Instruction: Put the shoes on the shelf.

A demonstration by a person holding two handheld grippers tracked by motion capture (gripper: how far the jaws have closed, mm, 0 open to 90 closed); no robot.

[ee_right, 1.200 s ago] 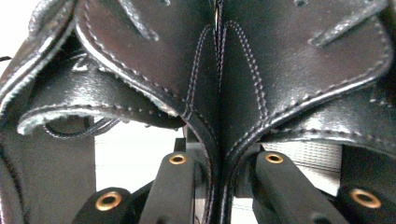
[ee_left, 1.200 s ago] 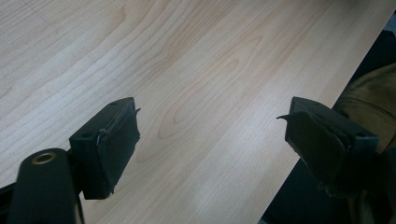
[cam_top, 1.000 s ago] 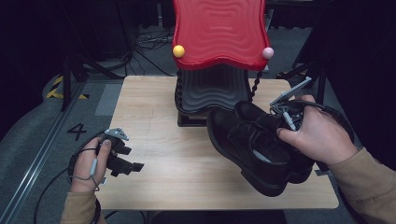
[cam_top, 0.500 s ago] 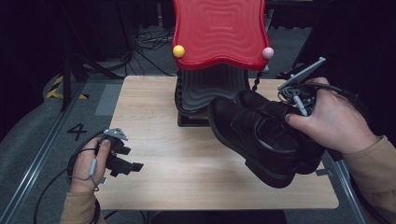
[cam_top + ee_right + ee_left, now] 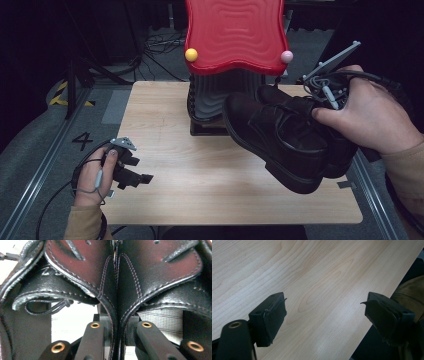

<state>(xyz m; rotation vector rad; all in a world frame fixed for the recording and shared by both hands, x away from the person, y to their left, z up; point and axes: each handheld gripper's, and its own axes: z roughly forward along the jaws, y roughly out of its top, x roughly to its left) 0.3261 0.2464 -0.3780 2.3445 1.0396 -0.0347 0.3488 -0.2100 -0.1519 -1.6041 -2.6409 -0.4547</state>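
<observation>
At the right side of the bench, the right tongs (image 5: 320,102) are clamped on a pair of black leather shoes (image 5: 285,135), pinching the two inner walls of the shoes together between the jaws; the right gripper view shows those two stitched leather edges pressed side by side just above the jaws. The right hand (image 5: 372,117) wraps the tongs from above and behind, knuckles up, thumb stretched toward the shoes, with the grey plate sticking up and away at a slant and the cable looping over the fingers. The shoes hang clear of the bench (image 5: 165,125), toes pointing left and toward the back, soles tilted so the near edge dips lower, just in front of the dark ribbed stand (image 5: 210,97) that carries a red wavy board (image 5: 235,32).

Near the front left corner, the left tongs (image 5: 131,172) stand wide apart with nothing between them, pointing right across the bench top. The left hand (image 5: 92,175) grips them from the side, wrist straight, forearm coming in from below, cable curling around the wrist.
</observation>
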